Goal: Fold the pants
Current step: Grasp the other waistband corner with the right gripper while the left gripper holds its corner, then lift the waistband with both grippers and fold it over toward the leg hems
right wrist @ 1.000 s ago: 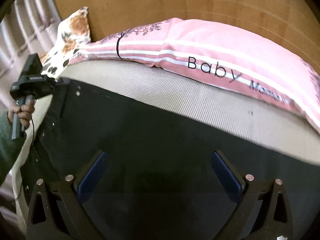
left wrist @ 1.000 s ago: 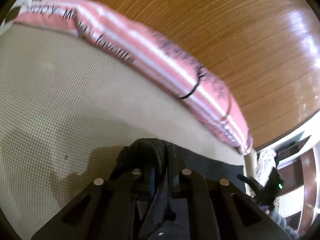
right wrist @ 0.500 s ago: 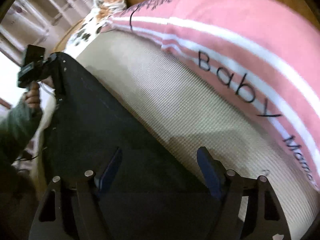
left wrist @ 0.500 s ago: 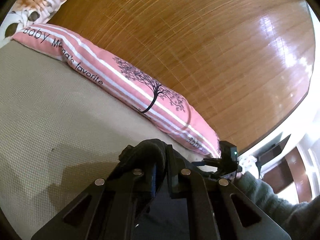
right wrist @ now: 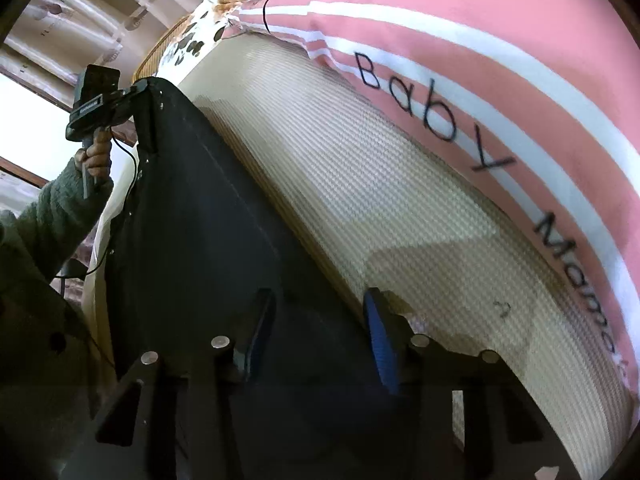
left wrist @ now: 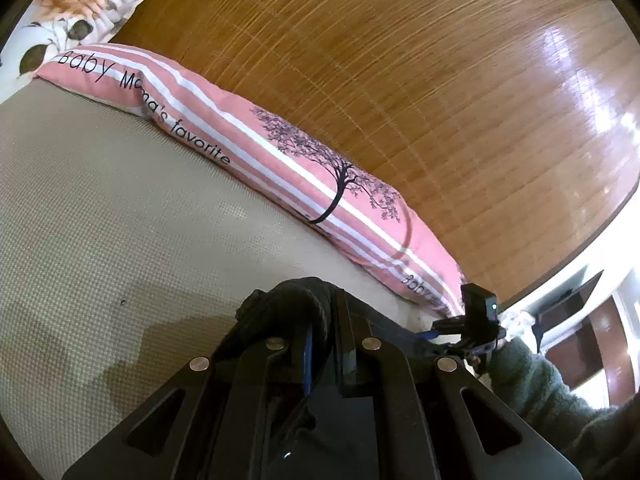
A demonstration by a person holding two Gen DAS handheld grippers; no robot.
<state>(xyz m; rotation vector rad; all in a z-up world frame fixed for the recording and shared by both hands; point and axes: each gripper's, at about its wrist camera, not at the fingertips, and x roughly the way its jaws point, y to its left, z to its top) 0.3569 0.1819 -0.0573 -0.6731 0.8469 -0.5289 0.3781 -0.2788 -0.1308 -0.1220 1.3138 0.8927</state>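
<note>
The dark pants (right wrist: pixel 208 216) hang stretched between my two grippers over the beige bed (right wrist: pixel 360 184). My left gripper (left wrist: pixel 324 344) is shut on a bunched corner of the pants (left wrist: pixel 296 296); it also shows in the right wrist view (right wrist: pixel 138 92) at the far end of the cloth. My right gripper (right wrist: pixel 316 320) has its blue-padded fingers (right wrist: pixel 380 340) a hand's width apart, with the near edge of the pants lying over and between them. It also shows small in the left wrist view (left wrist: pixel 448 326), where its fingertips meet the cloth edge.
A pink striped pillow (left wrist: pixel 280 152) printed "Baby Mama's favorite" lies along the wooden headboard (left wrist: pixel 400 80). A floral pillow (left wrist: pixel 80 8) sits at the bed's corner. The person's green sleeves (right wrist: pixel 48 216) hold the gripper handles. Curtains and a window (right wrist: pixel 60 40) lie beyond the bed.
Both grippers have lifted and tilted, so the pants have risen off the bed and stretched taut. The right gripper's fingers have come closer together around the cloth edge.
</note>
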